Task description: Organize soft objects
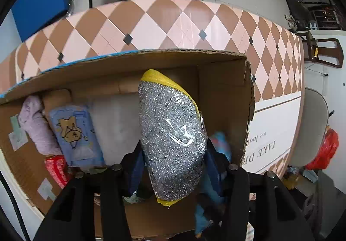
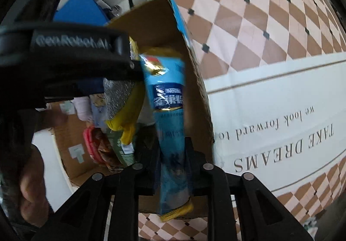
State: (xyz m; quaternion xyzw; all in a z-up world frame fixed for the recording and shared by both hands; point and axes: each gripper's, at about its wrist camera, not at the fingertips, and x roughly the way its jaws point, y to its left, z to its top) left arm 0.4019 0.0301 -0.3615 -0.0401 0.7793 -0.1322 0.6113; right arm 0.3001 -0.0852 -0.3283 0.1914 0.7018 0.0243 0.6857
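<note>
Left wrist view: your glitter sponge [image 1: 173, 143], silver-speckled with yellow ends and sealed in clear film, sits between the blue pads of the left gripper [image 1: 174, 152]. The pads lie against both its sides, so the tongs are grasping it. Its long axis runs from 6 o'clock up to about 11 o'clock, the far yellow end aimed at the back wall of the cardboard box [image 1: 225, 100], and it hangs over the box's open top.

Inside the box, at 9 o'clock from the sponge, you have a lilac cloth roll [image 1: 34, 124]. Just beside it is a pale blue pack [image 1: 75, 133] printed with a bear, and at 8 o'clock a red striped item [image 1: 57, 169]. Something white and soft [image 1: 119, 124] lies between the pack and the sponge.

Right wrist view: your blue packet [image 2: 170, 111] stands between the fingers of the right gripper [image 2: 173, 154]. It runs from 6 to 12 o'clock and leans slightly, just inside the box's right wall. It is blurred, so you cannot tell whether those tongs are clenched on it or released. The sponge shows again at 9 o'clock from the packet.

The box rests on a checked tablecloth [image 1: 151, 24], brown and pink.
</note>
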